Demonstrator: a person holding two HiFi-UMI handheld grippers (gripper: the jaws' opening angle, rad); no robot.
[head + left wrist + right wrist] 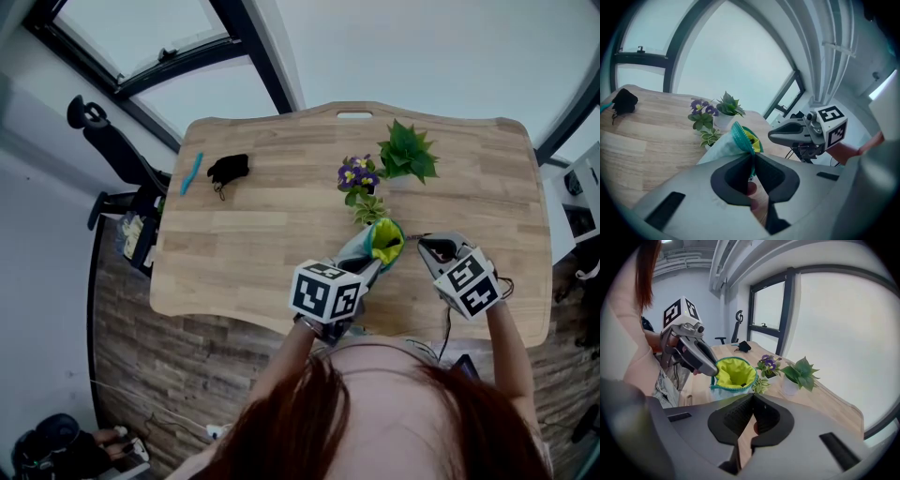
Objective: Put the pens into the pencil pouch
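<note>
The pouch (pixel 734 374) stands on the wooden table (pixel 262 234) near the front edge, just in front of a small striped plant (pixel 369 208). Its long axis rises from the tabletop. The mouth gapes wide and faces up, tipped toward the person's right, so the yellow-green lining and the teal zip round the rim show. The body is pale.

The left gripper (pixel 752 158) reaches in from the near edge and slants downward. Its jaws are clamped on the pouch's rim, with the zip edge pinched between the pads, and this holds the mouth up. The right gripper (pixel 751 401) hovers to the right of the pouch, tilted down, with its tip turned toward the mouth. It is close beside the pouch but holds nothing, and its jaws are pressed together. The person's forearms come in from the bottom of the head view, one to each gripper.

A blue pen (pixel 191 173) lies at the far left of the table, well apart from the pouch. Its long axis runs roughly from near to far, with a slight slant. Just right of it sits a small black thing (pixel 228 170). Behind the pouch stand a purple-flowered plant (pixel 357 174) and a leafy green plant (pixel 408 152).
</note>
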